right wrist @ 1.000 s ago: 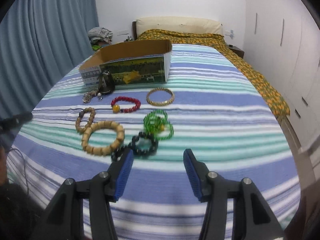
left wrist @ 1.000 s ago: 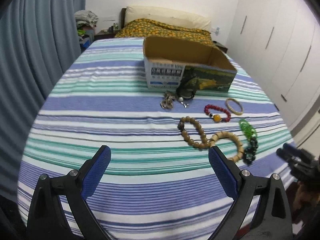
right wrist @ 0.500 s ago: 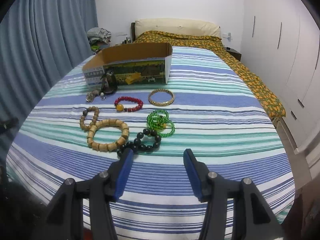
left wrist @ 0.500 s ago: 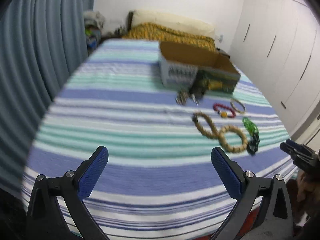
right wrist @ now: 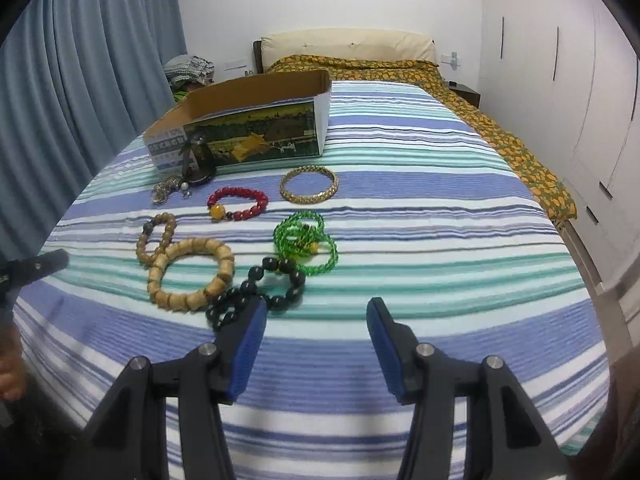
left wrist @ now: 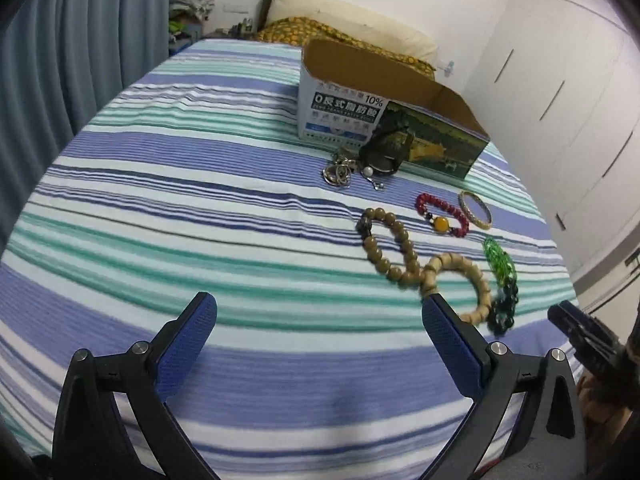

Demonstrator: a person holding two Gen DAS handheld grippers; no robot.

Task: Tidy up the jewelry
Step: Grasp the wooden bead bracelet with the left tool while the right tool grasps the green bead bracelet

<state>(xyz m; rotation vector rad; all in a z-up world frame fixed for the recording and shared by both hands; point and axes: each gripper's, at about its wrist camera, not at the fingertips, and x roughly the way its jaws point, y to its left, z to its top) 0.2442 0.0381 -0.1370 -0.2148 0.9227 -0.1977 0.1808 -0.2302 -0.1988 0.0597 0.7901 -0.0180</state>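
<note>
Several bracelets lie on the striped bed before an open cardboard box (right wrist: 256, 132) (left wrist: 384, 92): a light wooden bead bracelet (right wrist: 190, 276) (left wrist: 460, 280), a brown bead bracelet (right wrist: 156, 236) (left wrist: 388, 248), a black bead bracelet (right wrist: 256, 292), green beads (right wrist: 306, 242) (left wrist: 498, 260), a red bead bracelet (right wrist: 238, 202) (left wrist: 440, 216), a gold bangle (right wrist: 309, 184) (left wrist: 475, 209) and a silver chain pile (right wrist: 166, 190) (left wrist: 340, 170). My right gripper (right wrist: 316, 312) is open and empty, just short of the black beads. My left gripper (left wrist: 320, 308) is open and empty, left of the wooden bracelets.
A dark bell-shaped object (right wrist: 198, 160) (left wrist: 386, 152) leans against the box front. Blue curtains (right wrist: 80, 80) hang on the left, white wardrobes (right wrist: 580, 80) stand on the right. A yellow patterned quilt (right wrist: 400, 68) and pillow lie at the bed's head.
The left gripper swung away to the left and has come back closer to the wooden bracelets. The right gripper drew back slightly, then held. Both stay open and empty.
</note>
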